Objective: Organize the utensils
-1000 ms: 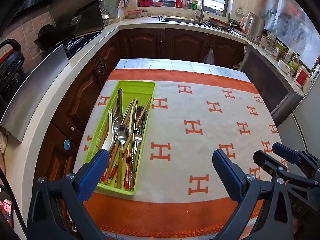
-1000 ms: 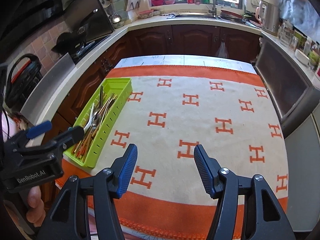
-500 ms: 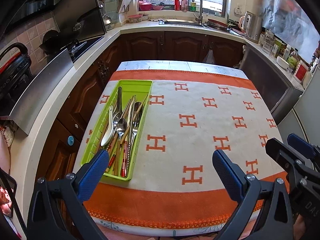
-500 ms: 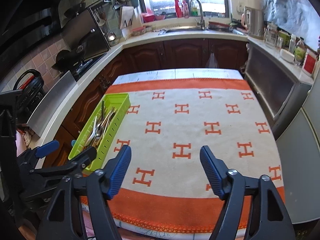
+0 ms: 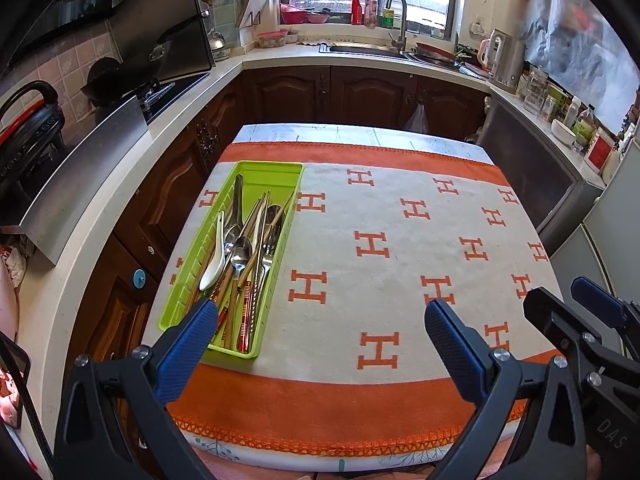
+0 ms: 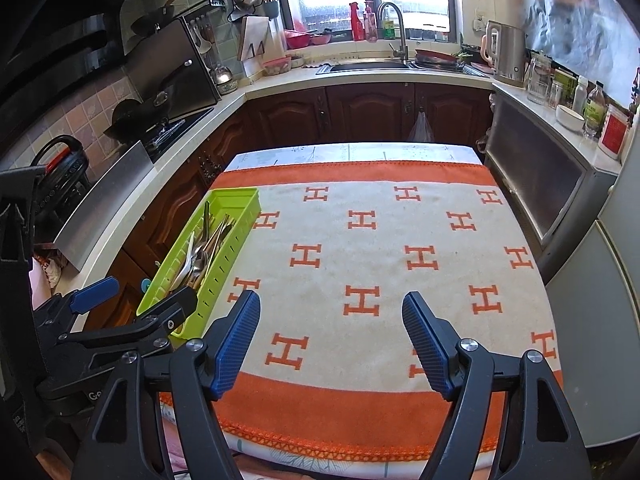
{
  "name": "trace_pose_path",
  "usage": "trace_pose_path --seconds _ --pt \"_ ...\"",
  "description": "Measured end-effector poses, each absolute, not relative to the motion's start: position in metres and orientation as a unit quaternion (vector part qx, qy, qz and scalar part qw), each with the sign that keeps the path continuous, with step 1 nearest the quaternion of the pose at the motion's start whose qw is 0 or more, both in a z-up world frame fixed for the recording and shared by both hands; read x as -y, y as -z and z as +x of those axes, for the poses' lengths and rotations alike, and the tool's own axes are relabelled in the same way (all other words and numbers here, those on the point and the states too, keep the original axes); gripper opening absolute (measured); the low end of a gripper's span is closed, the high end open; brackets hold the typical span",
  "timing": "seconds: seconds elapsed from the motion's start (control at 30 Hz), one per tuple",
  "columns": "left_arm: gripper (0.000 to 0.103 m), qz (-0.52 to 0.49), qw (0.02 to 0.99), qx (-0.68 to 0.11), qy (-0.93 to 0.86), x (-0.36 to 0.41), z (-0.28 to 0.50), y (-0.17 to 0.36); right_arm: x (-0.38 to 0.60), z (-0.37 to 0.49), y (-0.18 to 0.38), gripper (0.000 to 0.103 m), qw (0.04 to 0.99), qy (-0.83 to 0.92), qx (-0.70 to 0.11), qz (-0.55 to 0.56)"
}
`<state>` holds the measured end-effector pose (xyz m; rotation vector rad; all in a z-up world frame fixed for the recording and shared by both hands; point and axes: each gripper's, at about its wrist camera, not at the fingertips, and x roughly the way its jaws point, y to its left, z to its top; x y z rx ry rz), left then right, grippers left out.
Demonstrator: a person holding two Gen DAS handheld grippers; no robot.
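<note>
Green tray (image 5: 208, 248) smaller than before, both tools drawn back, jaws apart.

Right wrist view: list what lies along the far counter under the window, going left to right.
Cutting board → pink bowl → red spray bottle → pink soap bottle → faucet → steel kettle.
</note>
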<state>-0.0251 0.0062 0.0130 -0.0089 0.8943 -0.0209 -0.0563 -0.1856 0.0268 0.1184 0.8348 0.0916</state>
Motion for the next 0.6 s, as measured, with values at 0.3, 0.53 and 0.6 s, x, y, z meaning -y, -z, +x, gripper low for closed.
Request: trace_pose_path --seconds 0.3,0.53,0.6 --pt "0.102 -0.001 0.902 -0.432 0.008 -0.003 -0.022 -0.012 0.194 -0.047 -0.021 0.078 0.910 -0.042 -0.408 0.064" --pt "0.102 0.002 0.901 -0.434 0.006 -0.001 -0.018 -0.011 0.194 -0.046 -0.020 0.078 0.909 -0.042 -0.409 0.065" --pt "0.102 0.002 0.900 -0.436 0.005 -0.001 -0.016 -0.011 0.196 -0.043 -0.019 0.078 0.909 -0.042 -0.410 0.066"
